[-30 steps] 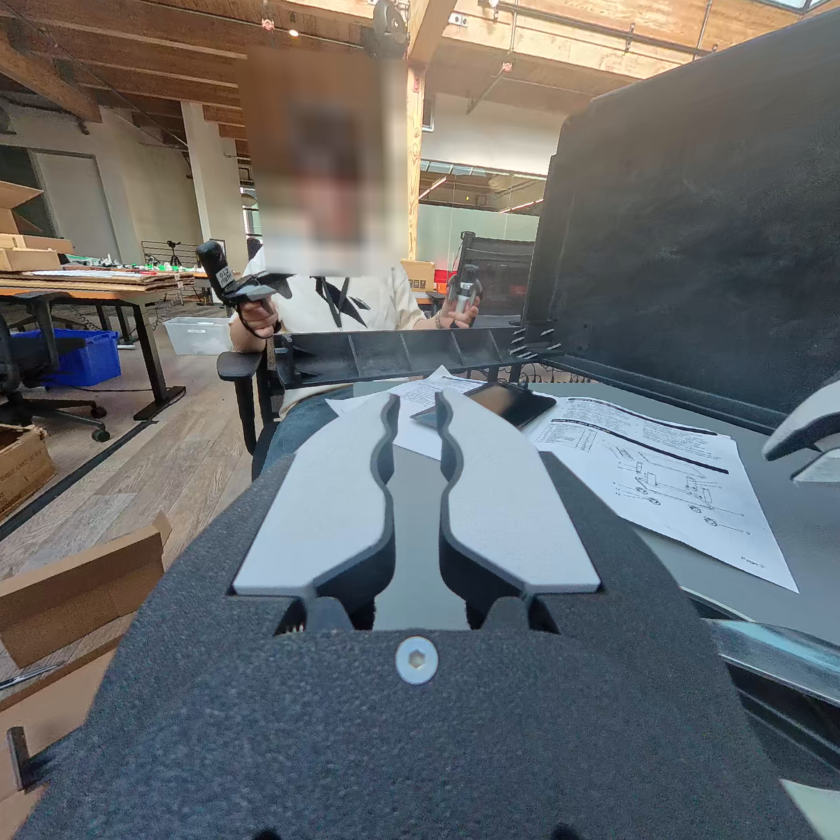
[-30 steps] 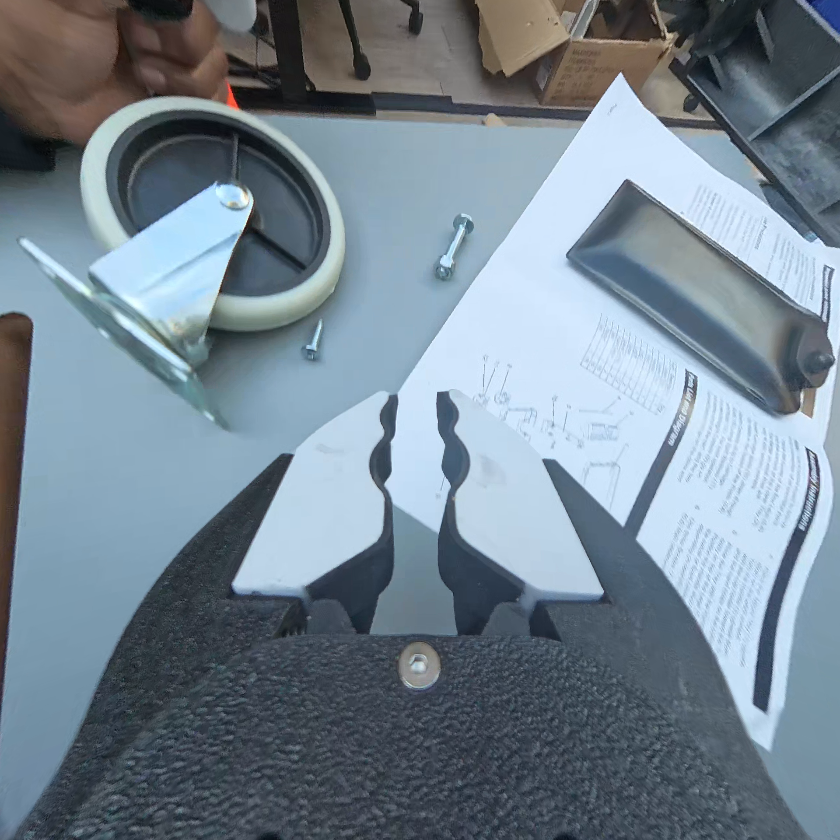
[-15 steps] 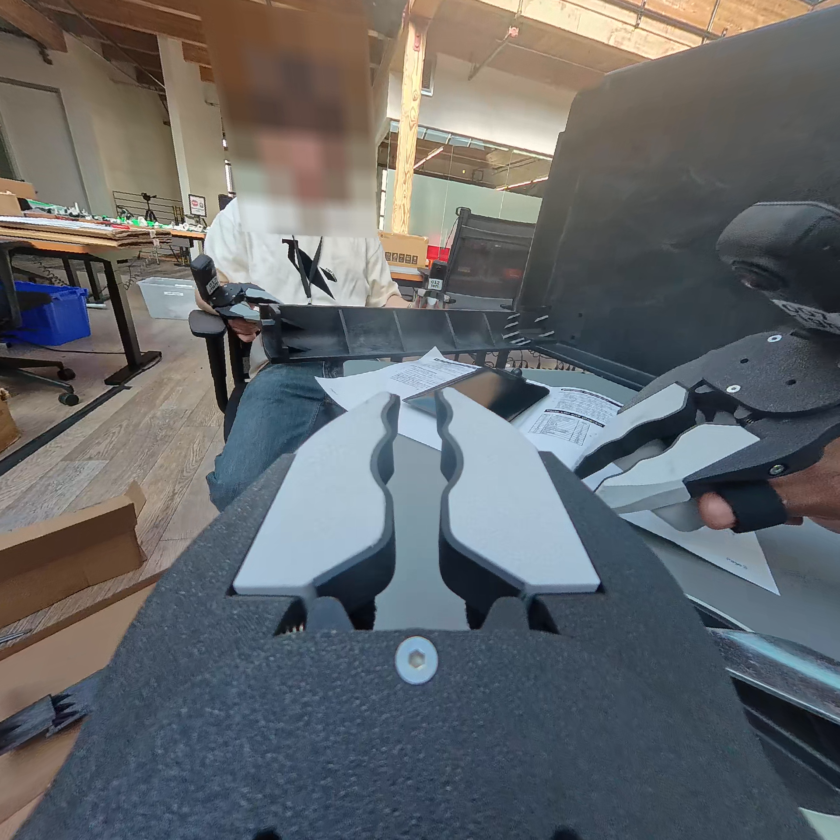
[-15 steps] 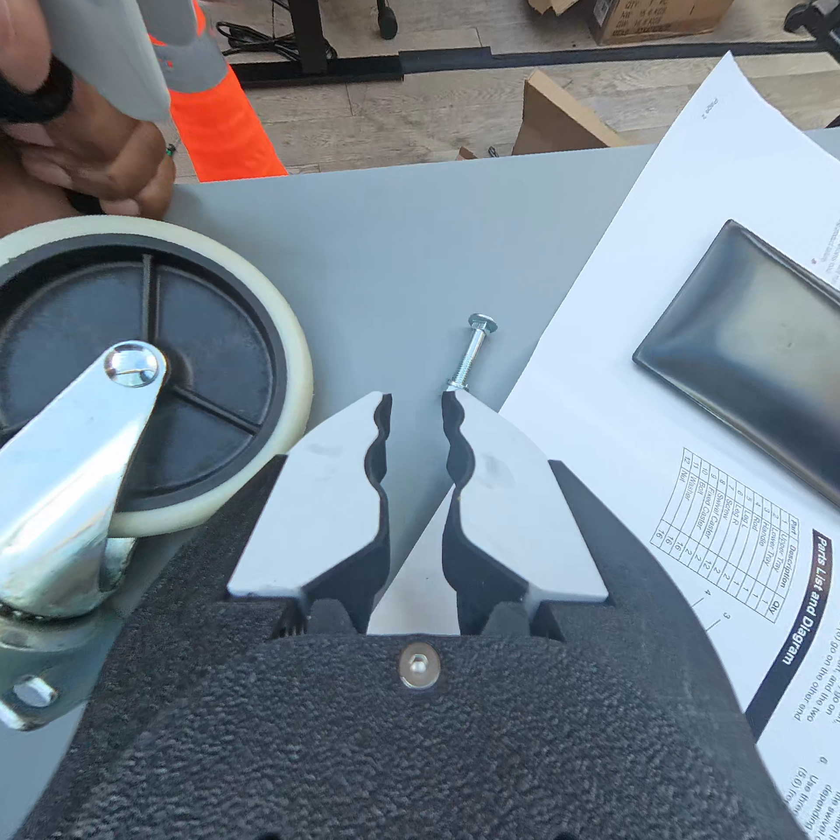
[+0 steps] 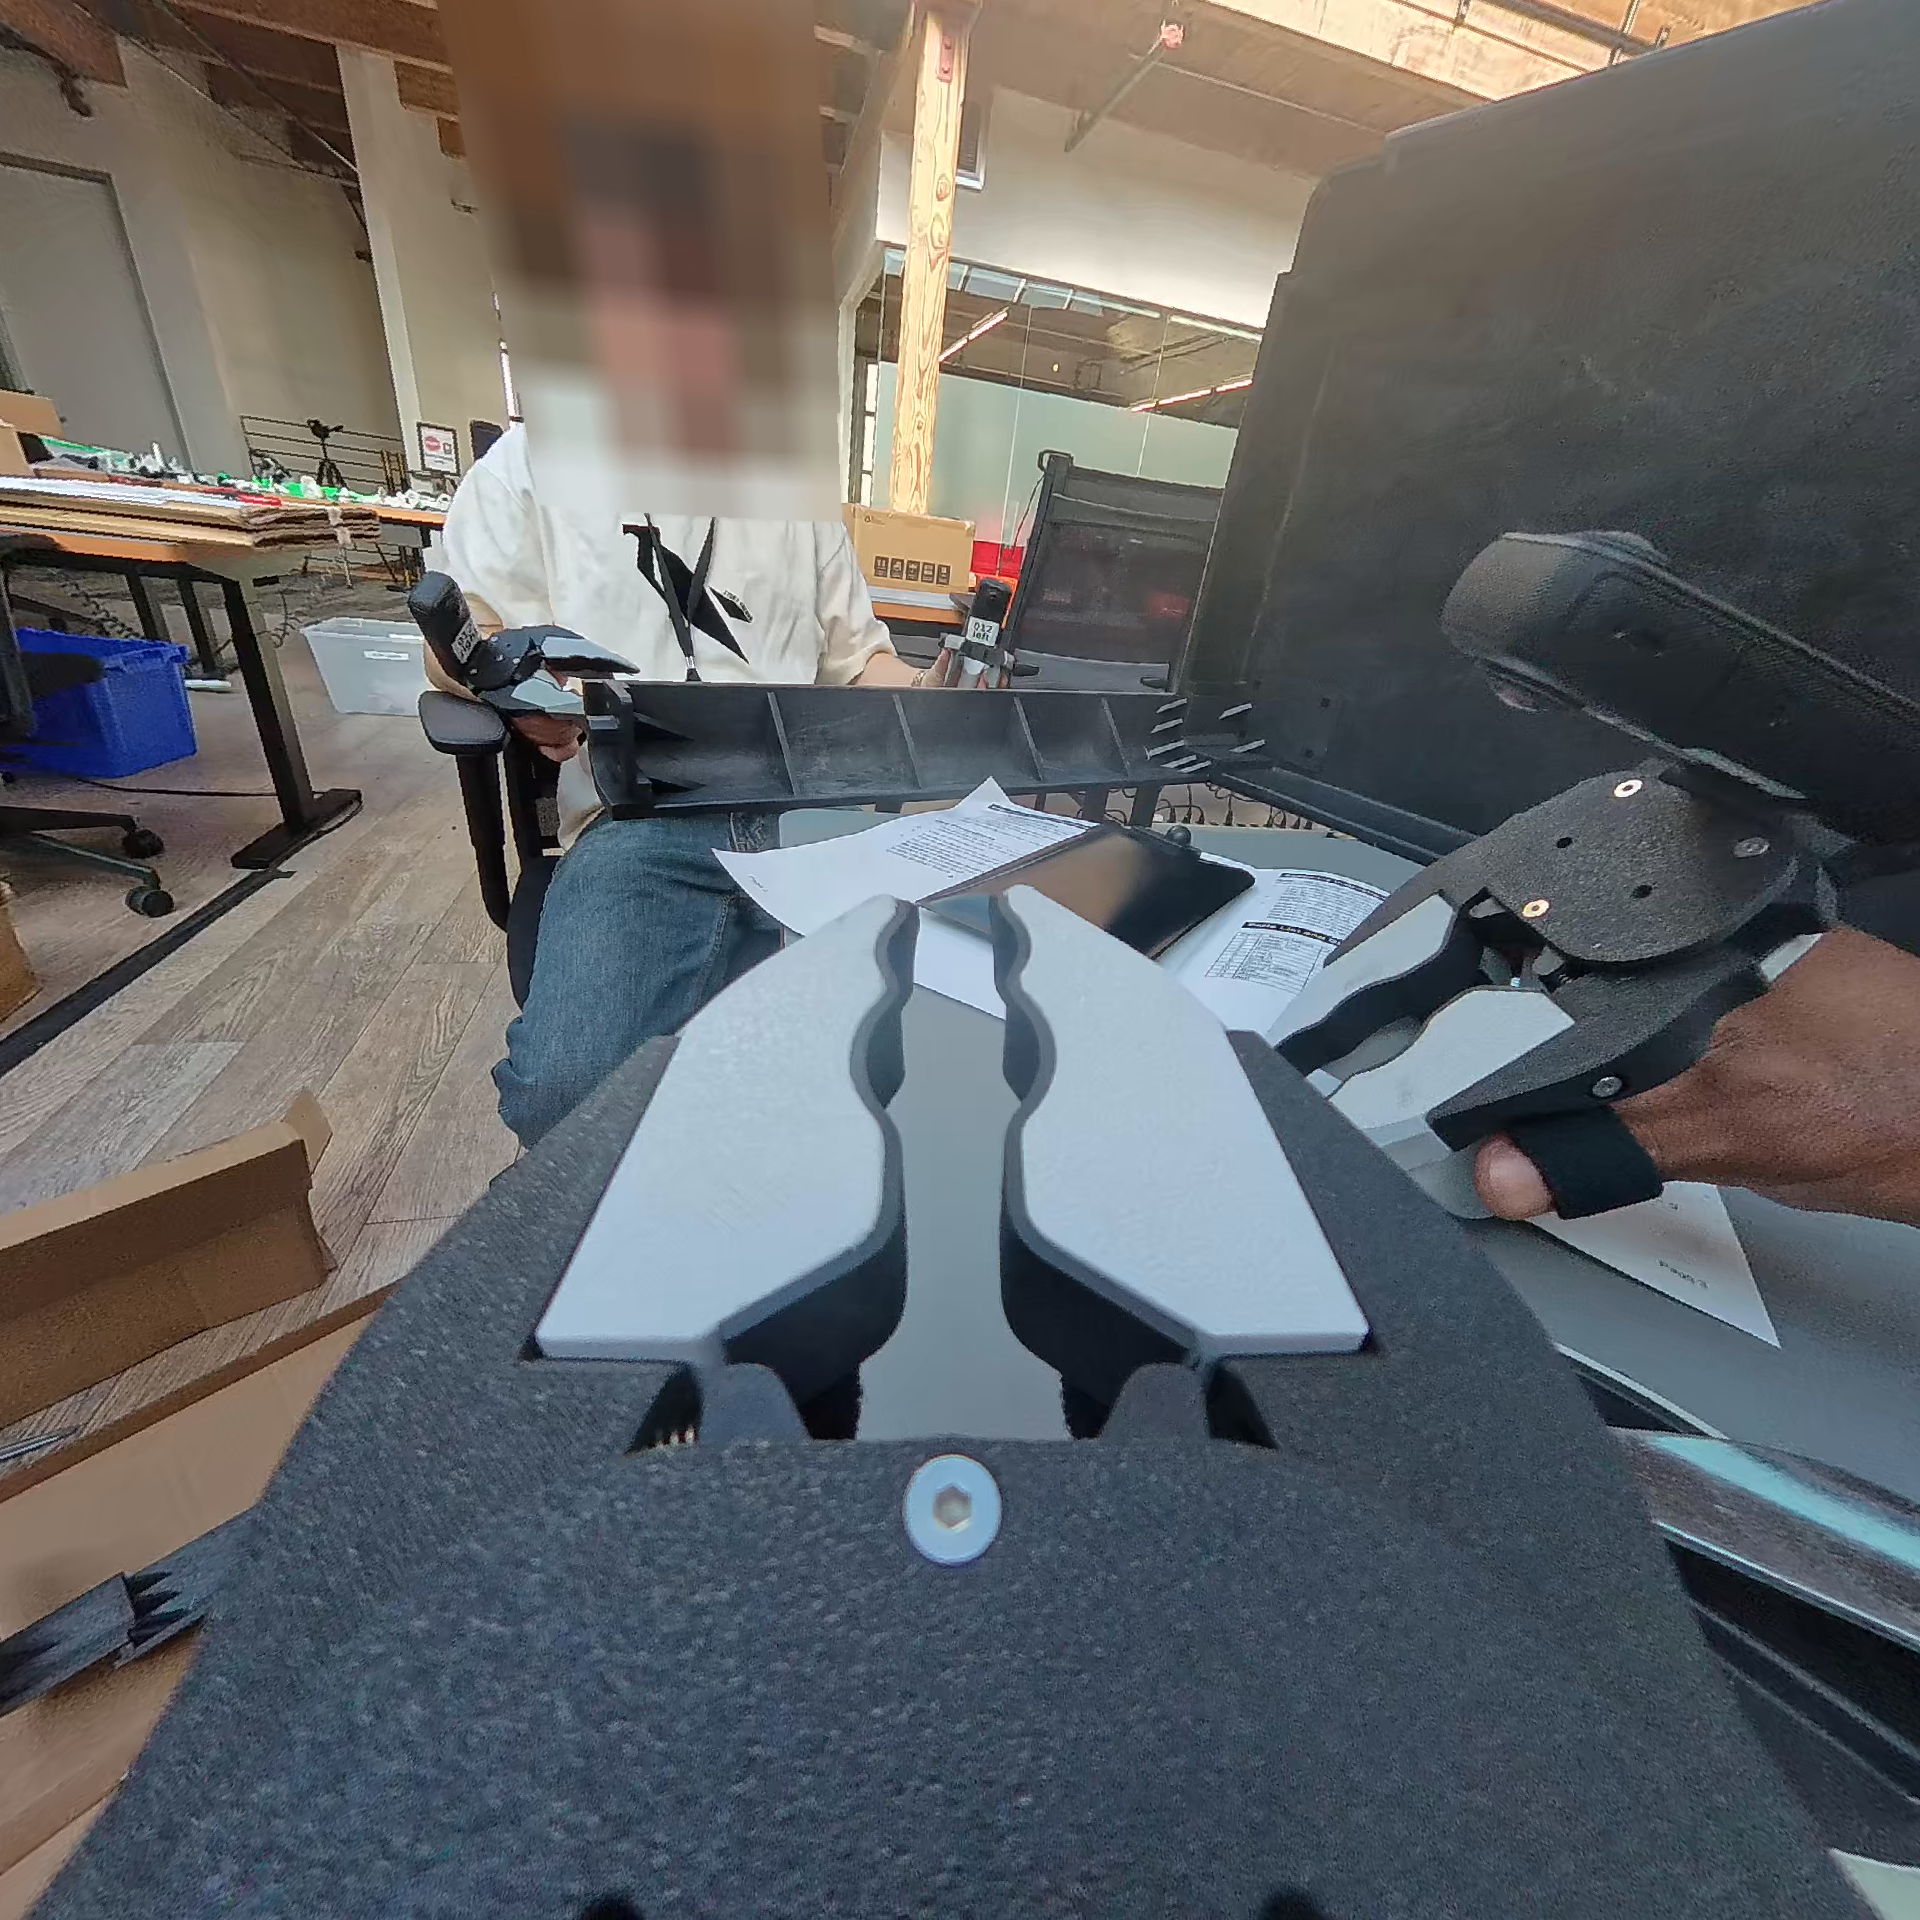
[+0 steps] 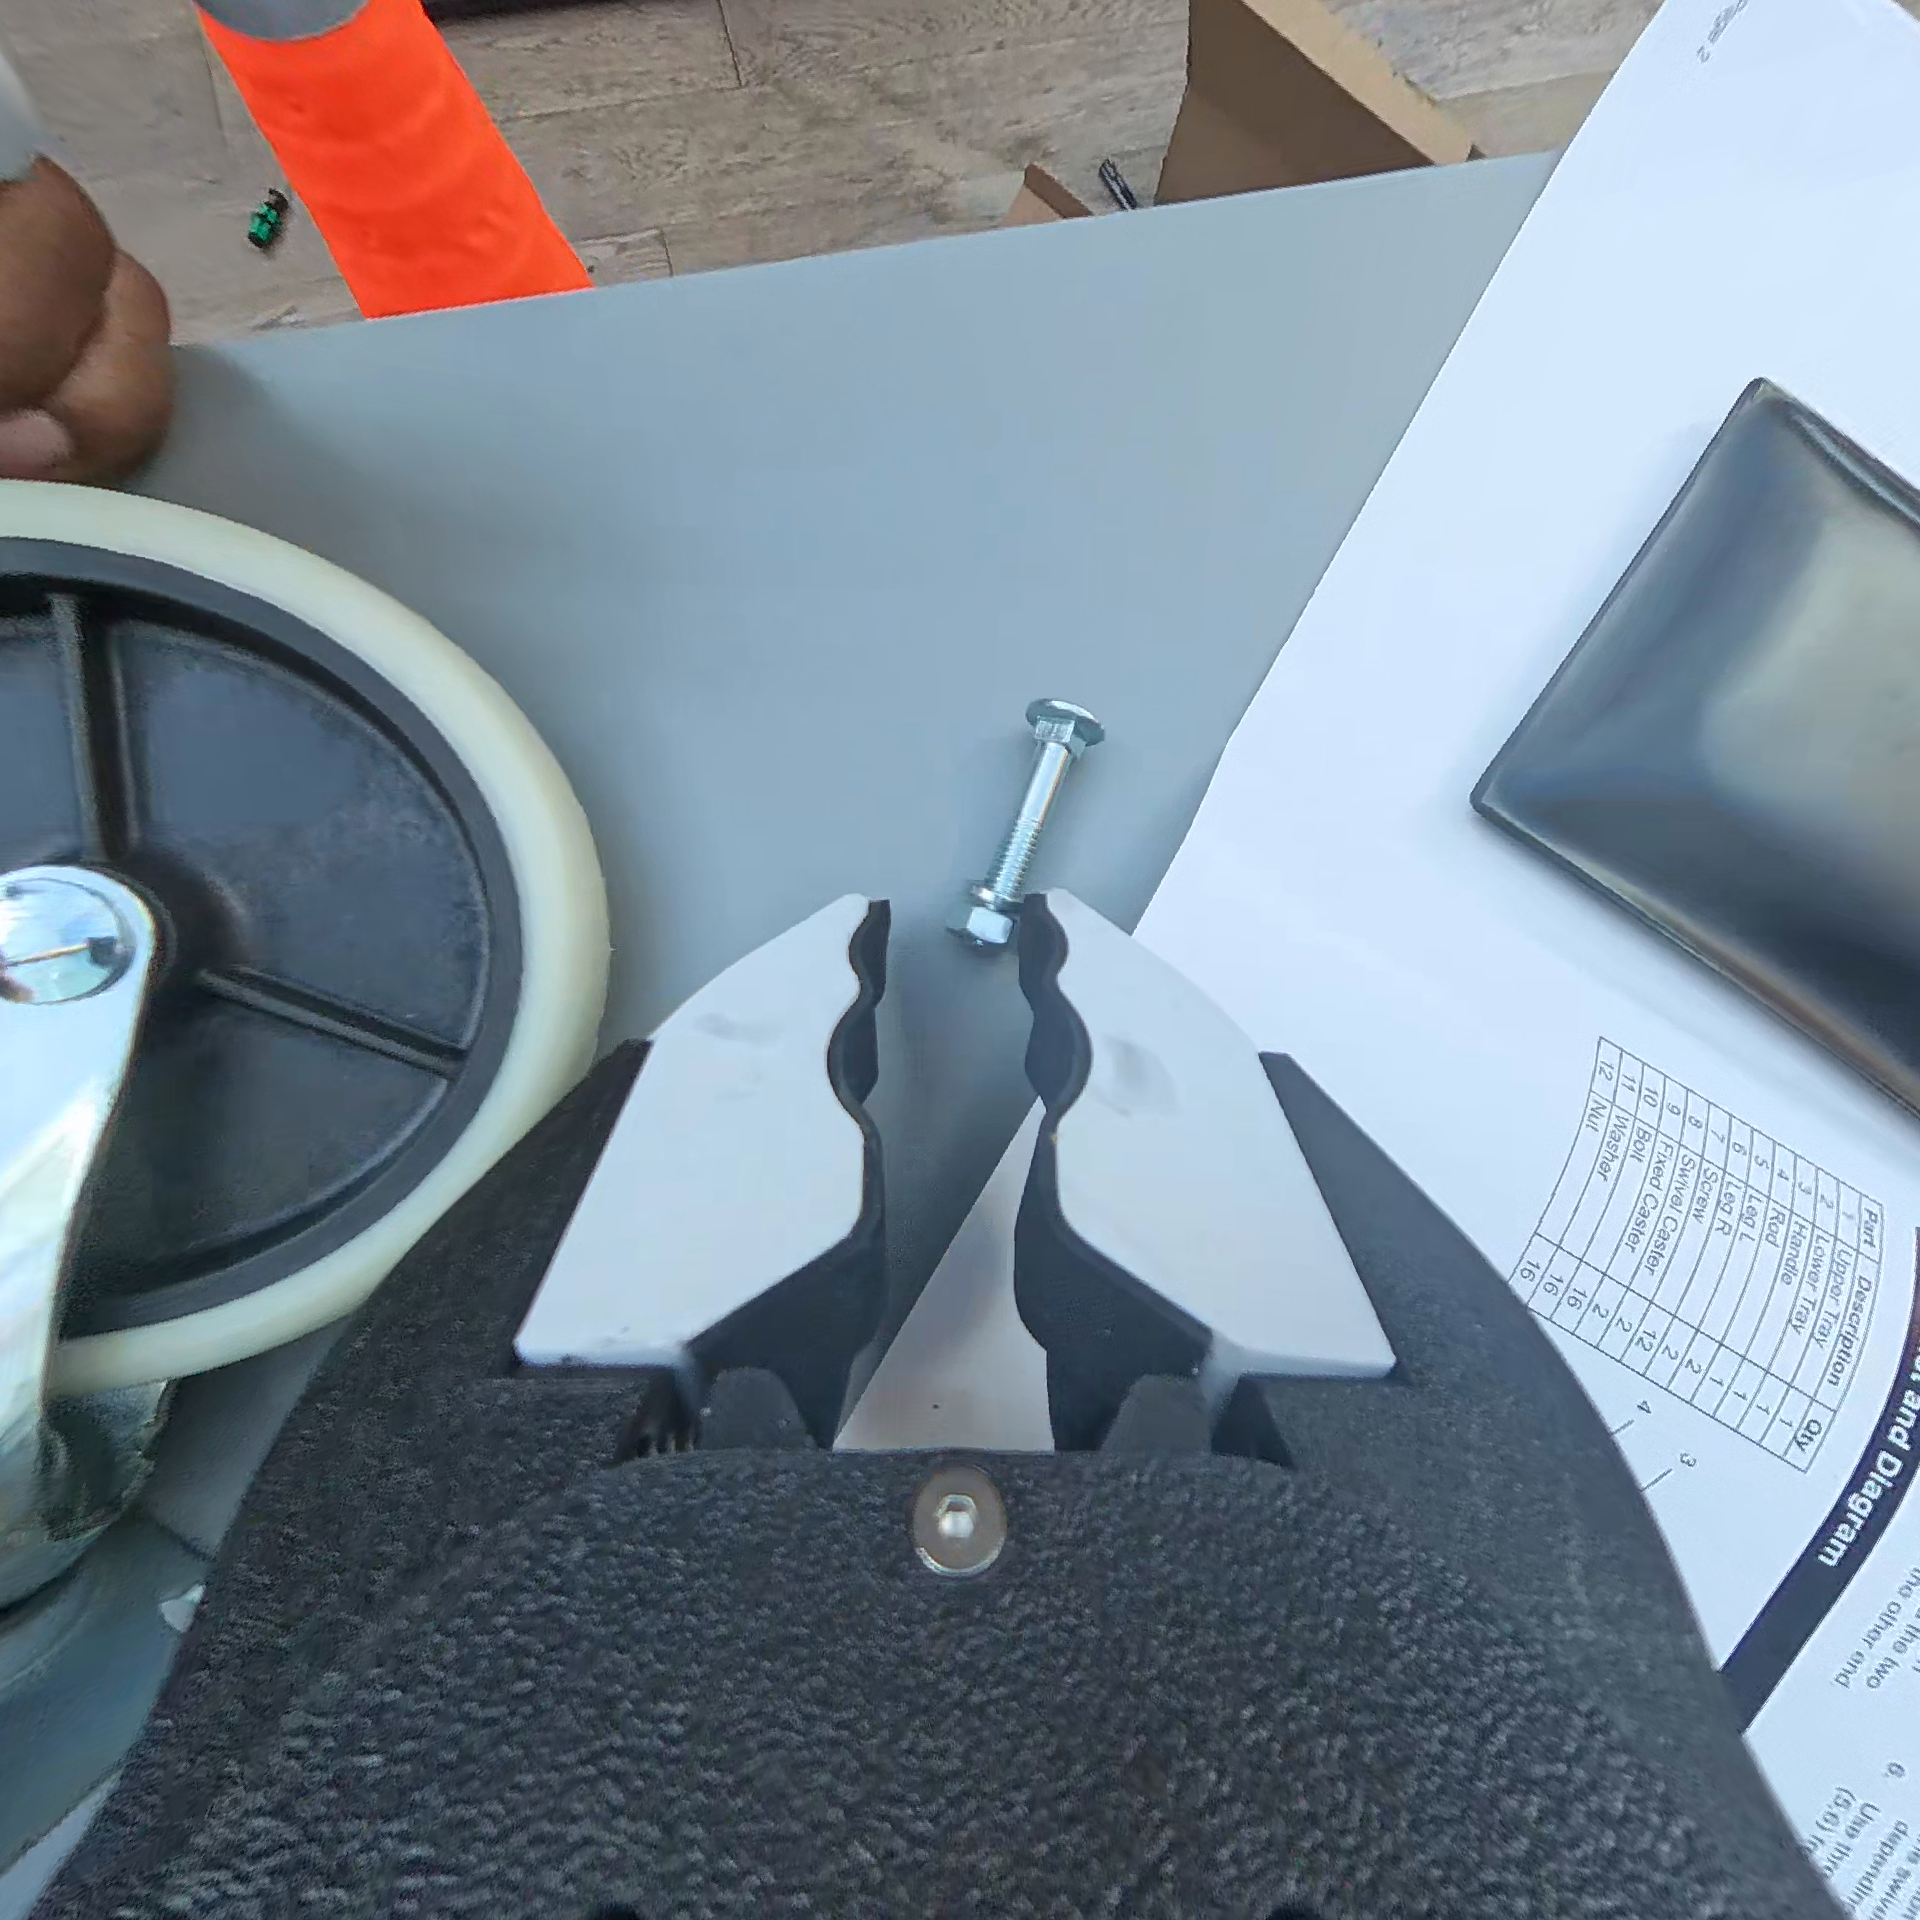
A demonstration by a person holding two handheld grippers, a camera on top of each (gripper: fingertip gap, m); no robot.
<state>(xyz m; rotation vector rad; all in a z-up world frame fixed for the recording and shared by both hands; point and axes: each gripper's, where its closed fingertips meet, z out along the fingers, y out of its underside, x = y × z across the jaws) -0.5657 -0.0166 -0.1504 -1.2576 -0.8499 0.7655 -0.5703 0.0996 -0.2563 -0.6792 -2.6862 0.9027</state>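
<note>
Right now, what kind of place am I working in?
Probably an open workshop or lab used for assembly. A grey table carries a caster wheel, a loose bolt and a printed instruction sheet; beyond it are wooden ceiling beams, worktables and cardboard boxes.

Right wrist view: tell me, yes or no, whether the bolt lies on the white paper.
No, the bolt lies on the bare grey table, left of the paper.

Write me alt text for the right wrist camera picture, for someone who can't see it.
The right gripper, jaws open and holding nothing, hangs low over a grey table, its tips just short of the nut end of a silver bolt lying flat. A cream-rimmed caster wheel lies to the left; a printed instruction sheet with a glossy black tray on it lies to the right.
</note>
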